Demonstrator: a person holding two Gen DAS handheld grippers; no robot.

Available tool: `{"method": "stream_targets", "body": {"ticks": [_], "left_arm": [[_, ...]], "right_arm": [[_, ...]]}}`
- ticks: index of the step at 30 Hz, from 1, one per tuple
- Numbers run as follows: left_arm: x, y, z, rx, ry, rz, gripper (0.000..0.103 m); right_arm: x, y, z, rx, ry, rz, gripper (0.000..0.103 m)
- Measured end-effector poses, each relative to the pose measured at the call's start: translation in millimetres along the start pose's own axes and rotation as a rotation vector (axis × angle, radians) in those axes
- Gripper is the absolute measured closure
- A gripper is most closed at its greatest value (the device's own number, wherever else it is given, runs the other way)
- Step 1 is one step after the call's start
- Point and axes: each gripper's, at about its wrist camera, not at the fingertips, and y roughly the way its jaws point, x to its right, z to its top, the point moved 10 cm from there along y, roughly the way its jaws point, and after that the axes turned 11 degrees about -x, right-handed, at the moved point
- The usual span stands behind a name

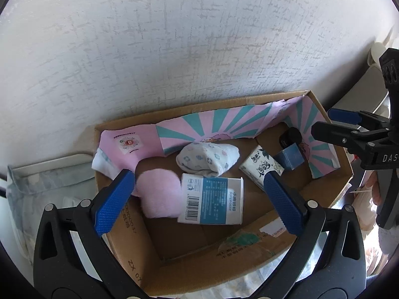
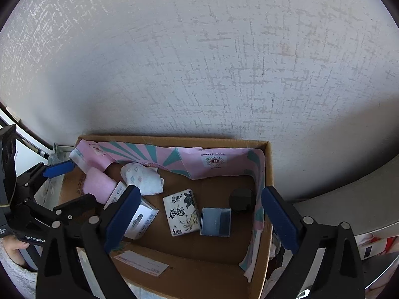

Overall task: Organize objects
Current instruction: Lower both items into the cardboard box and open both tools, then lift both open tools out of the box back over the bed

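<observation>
An open cardboard box (image 1: 249,249) (image 2: 199,271) stands against a wall, lined with pink and teal paper (image 1: 214,124). In it lie a pink plush pad (image 1: 159,194) (image 2: 98,184), a floral sock (image 1: 207,158) (image 2: 142,178), a white-and-blue carton (image 1: 212,200) (image 2: 142,220), a tissue pack (image 1: 259,165) (image 2: 180,211), a small blue box (image 1: 290,158) (image 2: 215,221) and a black round object (image 1: 290,135) (image 2: 242,199). My left gripper (image 1: 197,199) hovers open and empty over the box. My right gripper (image 2: 199,220) is open and empty above it too.
The textured white wall (image 1: 174,37) rises right behind the box. A pale patterned fabric surface (image 1: 37,186) lies left of the box. The right gripper's body (image 1: 361,139) shows at the right edge of the left wrist view; the left gripper's body (image 2: 32,199) shows at the left of the right wrist view.
</observation>
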Motion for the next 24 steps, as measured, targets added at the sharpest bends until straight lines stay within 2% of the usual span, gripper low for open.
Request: {"method": "stream_targets", "body": {"ticks": [11, 14, 24], "left_arm": [[3.2, -30.9, -11.0, 0.024, 0.056, -0.046, 0.0], [-1.3, -48.3, -15.4, 0.037, 0.074, -0.053, 0.0], [-46.7, -115.6, -30.5, 0.102, 0.095, -0.05, 0.0]], "right_arm": [[-12.5, -24.5, -17.0, 0.03, 0.036, -0.034, 0.006], [-21.3, -35.7, -22.9, 0.051, 0.053, -0.038, 0.001], [-59.9, -68.8, -36.4, 0.107, 0.095, -0.044, 0.001]]}}
